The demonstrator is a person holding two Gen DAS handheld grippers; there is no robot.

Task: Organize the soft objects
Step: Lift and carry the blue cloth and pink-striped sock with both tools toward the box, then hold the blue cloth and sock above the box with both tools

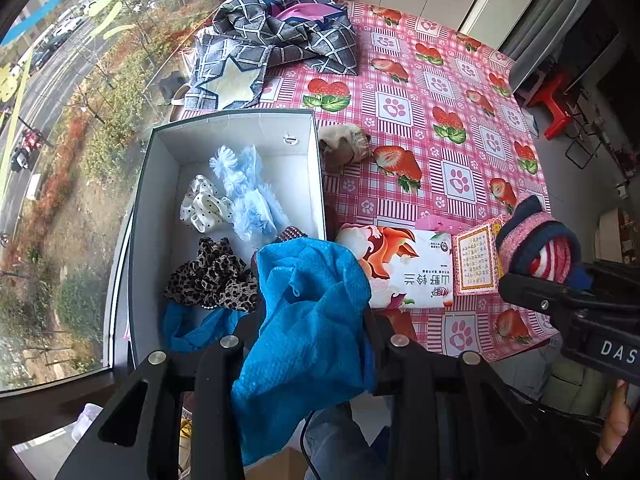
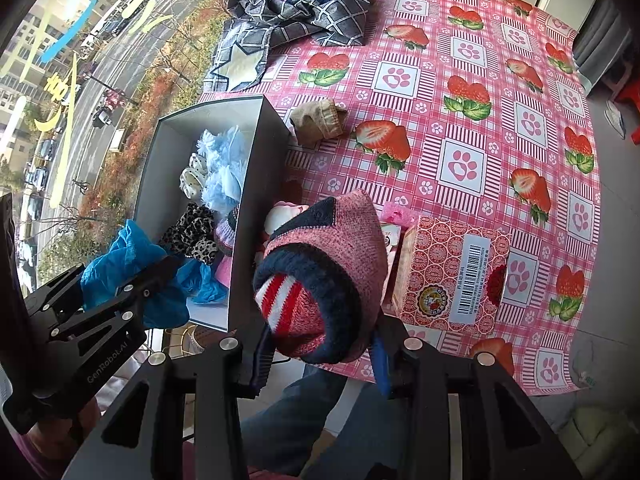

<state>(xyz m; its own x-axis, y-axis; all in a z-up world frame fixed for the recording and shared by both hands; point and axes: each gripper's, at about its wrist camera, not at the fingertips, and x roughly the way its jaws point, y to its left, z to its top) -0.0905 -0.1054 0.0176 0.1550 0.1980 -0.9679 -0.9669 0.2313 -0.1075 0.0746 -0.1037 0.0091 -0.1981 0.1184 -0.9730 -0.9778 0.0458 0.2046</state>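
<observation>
The left gripper (image 1: 308, 344) points steeply down, its jaws clamped on a blue cloth (image 1: 308, 312) that hangs over the box's (image 1: 316, 168) 5 o'clock corner. At 3 o'clock of the box, the right gripper (image 2: 320, 356) also points down, jaws tight on a pink knit hat (image 2: 328, 276) above the worktop (image 2: 460, 120). Only the right view shows the carton's (image 2: 452, 276) barcode.
</observation>
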